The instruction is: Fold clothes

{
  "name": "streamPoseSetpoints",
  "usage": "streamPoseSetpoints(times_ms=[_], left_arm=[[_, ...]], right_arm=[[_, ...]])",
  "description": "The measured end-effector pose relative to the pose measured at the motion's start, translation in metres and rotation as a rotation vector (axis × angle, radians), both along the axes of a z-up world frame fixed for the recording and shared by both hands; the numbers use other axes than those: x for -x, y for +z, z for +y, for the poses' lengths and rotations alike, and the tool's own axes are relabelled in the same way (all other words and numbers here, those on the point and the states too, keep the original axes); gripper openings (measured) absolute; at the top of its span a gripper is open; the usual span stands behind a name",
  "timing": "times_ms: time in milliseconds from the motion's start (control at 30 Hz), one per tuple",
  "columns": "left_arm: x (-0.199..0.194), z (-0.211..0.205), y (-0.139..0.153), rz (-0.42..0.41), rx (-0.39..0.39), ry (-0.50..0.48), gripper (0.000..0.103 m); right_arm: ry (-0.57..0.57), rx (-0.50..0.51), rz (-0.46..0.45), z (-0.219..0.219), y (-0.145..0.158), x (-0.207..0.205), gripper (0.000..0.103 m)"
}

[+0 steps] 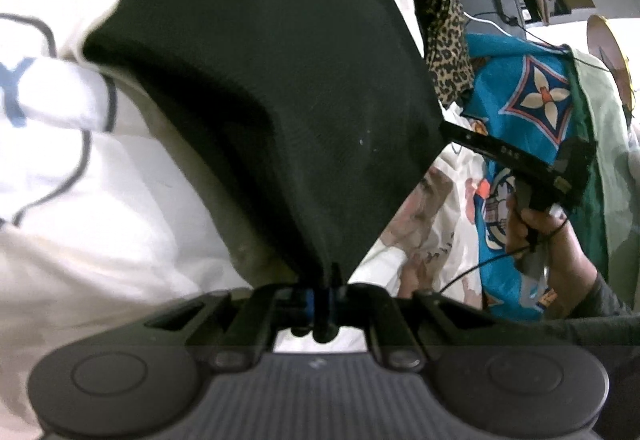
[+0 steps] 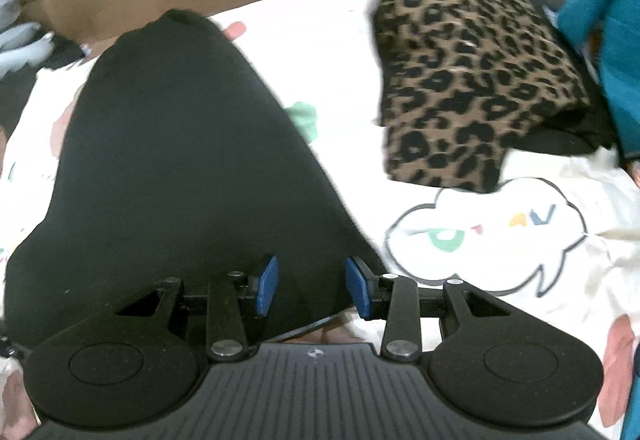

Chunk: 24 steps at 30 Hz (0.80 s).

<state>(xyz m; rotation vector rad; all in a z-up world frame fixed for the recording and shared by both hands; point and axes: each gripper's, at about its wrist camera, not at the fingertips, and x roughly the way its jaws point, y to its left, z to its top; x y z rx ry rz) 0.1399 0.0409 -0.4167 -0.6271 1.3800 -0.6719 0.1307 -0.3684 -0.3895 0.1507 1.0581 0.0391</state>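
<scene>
A white printed sheet (image 2: 500, 240) covers the surface. On it lies the black garment (image 2: 168, 160), with a folded leopard cloth (image 2: 472, 72) beside it. The left gripper (image 1: 322, 300) is clamped on a corner of the black garment, which fans away from its closed jaws. The right gripper (image 2: 312, 286) hovers with jaws apart over the garment's near edge, pads (image 2: 267, 284) gripping nothing.
</scene>
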Motion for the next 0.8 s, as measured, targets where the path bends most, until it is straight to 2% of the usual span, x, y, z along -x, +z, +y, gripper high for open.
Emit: streamPoseSetpoints(times_ms=[400,667,800], left_arm=[[-0.001,0.029,0.019,-0.058,-0.116,0.025,0.006],[-0.005,0.041,0.018,-0.066,-0.206,0.047,0.006],[-0.007,0.043,0.015,-0.060,-0.218,0.053,0.006]], right_arm=[[0.006,-0.060,0.032,-0.013,-0.016,-0.014,0.045],[0.078,-0.102,0.043,0.009,-0.021,-0.024,0.045],[0.120,-0.104,0.051,0.024,-0.024,-0.027,0.045]])
